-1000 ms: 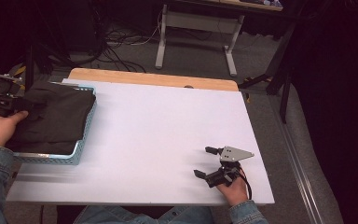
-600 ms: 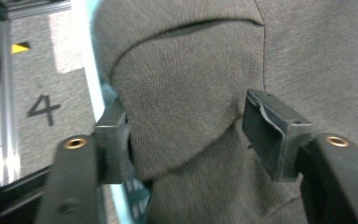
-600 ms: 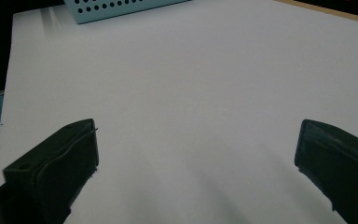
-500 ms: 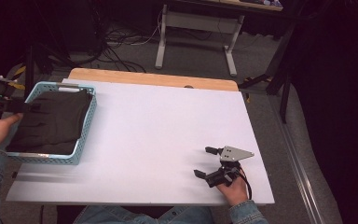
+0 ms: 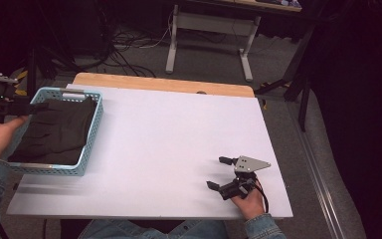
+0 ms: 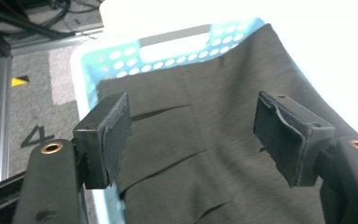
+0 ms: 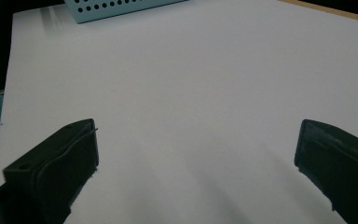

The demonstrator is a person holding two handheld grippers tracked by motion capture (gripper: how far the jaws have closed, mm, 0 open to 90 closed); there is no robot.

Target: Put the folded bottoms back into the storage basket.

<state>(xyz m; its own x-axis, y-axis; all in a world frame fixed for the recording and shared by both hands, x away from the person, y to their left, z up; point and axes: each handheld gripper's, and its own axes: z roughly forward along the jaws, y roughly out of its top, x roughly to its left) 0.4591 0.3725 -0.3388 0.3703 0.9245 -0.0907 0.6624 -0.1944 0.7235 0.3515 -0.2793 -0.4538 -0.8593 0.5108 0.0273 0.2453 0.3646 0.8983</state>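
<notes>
- Right gripper (image 5: 218,173) — held low at the near right corner of the table (image 5: 179,139), well apart from the basket and across the table from it. Jaws wide, nothing between them; in the right gripper view they frame bare white tabletop, with a strip of the basket's perforated wall at the far top left.
- Table — white top, wooden strip along its far edge. The basket is the one item standing on it.
- Basket (image 5: 90,134) — light blue, perforated plastic, at the table's left edge. Its long axis runs near to far. A handle slot (image 6: 175,38) shows in its far end wall.
- Cloth (image 5: 54,132) — dark grey-brown, folded, lying inside the basket and covering most of its floor. Creases run across it in the left gripper view.
- Left gripper (image 6: 193,121) — just left of the basket, over its far left rim. Jaws wide and empty; the cloth lies straight ahead of and below them, seen in the gap between the pads. Whether a pad touches the cloth cannot be told.
- Judgement: the left gripper is far the nearer to the cloth, so a grasp would likely fall to it.
- Beyond the table: grey floor, cables, a white desk frame.
</notes>
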